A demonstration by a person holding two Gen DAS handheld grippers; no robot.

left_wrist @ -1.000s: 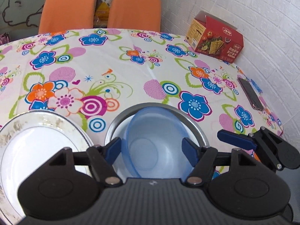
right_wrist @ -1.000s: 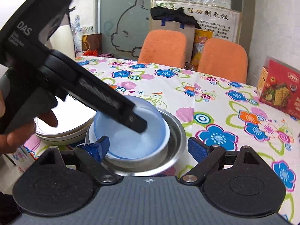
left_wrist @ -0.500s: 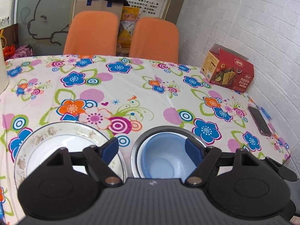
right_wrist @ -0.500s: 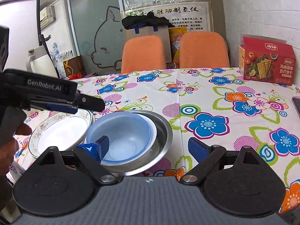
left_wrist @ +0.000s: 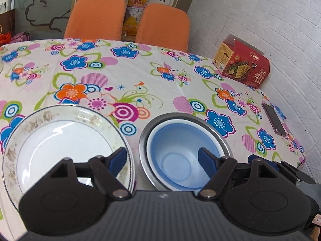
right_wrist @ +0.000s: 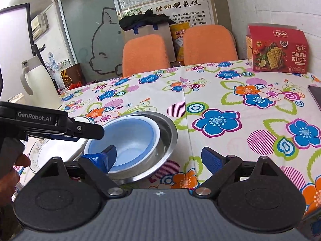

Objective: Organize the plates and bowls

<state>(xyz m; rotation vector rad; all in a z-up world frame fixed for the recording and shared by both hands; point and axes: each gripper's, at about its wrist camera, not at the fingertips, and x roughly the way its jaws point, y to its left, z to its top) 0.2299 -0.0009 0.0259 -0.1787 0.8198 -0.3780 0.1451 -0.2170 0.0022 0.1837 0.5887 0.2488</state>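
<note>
Holding both tools empty with jaws spread, I note my left gripper [left_wrist: 162, 160] above the blue bowl [left_wrist: 180, 150], nested in a white bowl inside the steel bowl [right_wrist: 166, 136], beside stacked plates [left_wrist: 60, 140], right gripper [right_wrist: 158, 158] nearby.

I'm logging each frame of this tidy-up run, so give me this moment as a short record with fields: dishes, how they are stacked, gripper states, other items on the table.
bowls: blue bowl nested in a white bowl, both inside a metal bowl
plates: white plate with a speckled rim, beside the metal bowl, apart from it
left gripper: open, empty, above the dishes
right gripper: open, empty
table: floral cloth
other items: red cracker box, dark phone, both near the wall side
</note>
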